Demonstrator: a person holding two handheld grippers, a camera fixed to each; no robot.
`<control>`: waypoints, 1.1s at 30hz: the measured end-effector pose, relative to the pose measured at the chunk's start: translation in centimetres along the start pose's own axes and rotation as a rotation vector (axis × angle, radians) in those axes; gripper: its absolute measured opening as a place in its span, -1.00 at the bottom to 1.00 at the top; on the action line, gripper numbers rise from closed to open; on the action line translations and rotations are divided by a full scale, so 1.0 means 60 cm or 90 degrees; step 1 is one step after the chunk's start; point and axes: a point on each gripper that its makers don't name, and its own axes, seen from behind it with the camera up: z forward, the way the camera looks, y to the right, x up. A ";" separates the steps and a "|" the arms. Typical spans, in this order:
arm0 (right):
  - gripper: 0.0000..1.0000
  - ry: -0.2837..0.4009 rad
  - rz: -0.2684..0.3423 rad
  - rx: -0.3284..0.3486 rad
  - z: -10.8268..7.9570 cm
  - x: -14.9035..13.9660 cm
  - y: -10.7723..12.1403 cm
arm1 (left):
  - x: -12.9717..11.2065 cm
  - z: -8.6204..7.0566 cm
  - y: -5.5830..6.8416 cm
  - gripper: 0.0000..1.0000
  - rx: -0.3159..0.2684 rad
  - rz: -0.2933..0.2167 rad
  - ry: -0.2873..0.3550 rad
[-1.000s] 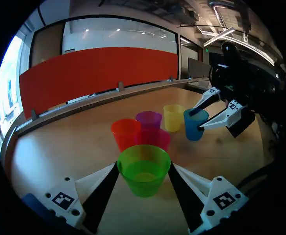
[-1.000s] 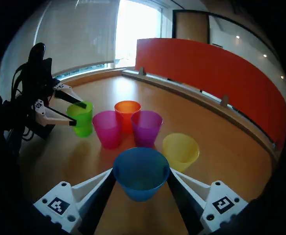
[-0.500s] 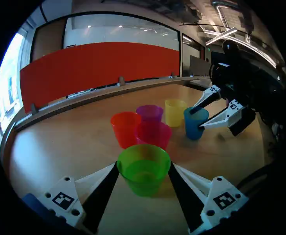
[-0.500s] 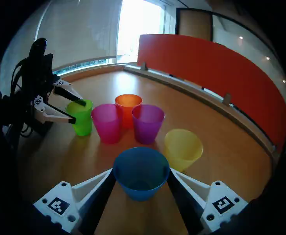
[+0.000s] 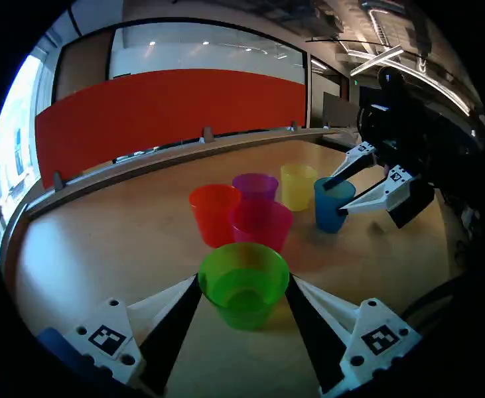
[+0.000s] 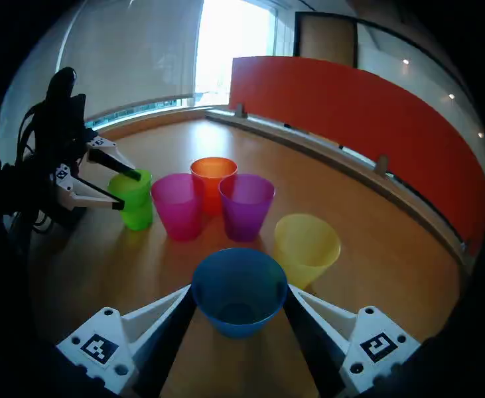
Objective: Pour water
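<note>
Left gripper view: green cup (image 5: 243,292), upright at the near side of the table (image 5: 96,239), clamped between both fingers of the left gripper (image 5: 243,278). Right gripper view: blue cup (image 6: 239,302), upright, clamped likewise by the right gripper (image 6: 239,290). Between them stand the pink (image 5: 262,222), orange (image 5: 212,212), purple (image 5: 255,186) and yellow (image 5: 298,186) cups, close together. Water in either held cup cannot be made out. Pouring appears not yet begun. To do it well, bring the pouring rim just above the receiving mouth, clear of the standing cups. Tilt slowly, hold the receiver level, and avoid squeezing the thin walls.
</note>
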 end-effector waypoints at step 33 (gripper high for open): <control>1.00 -0.023 0.017 -0.037 -0.024 -0.038 0.012 | -0.032 -0.010 0.008 0.80 -0.016 0.012 -0.059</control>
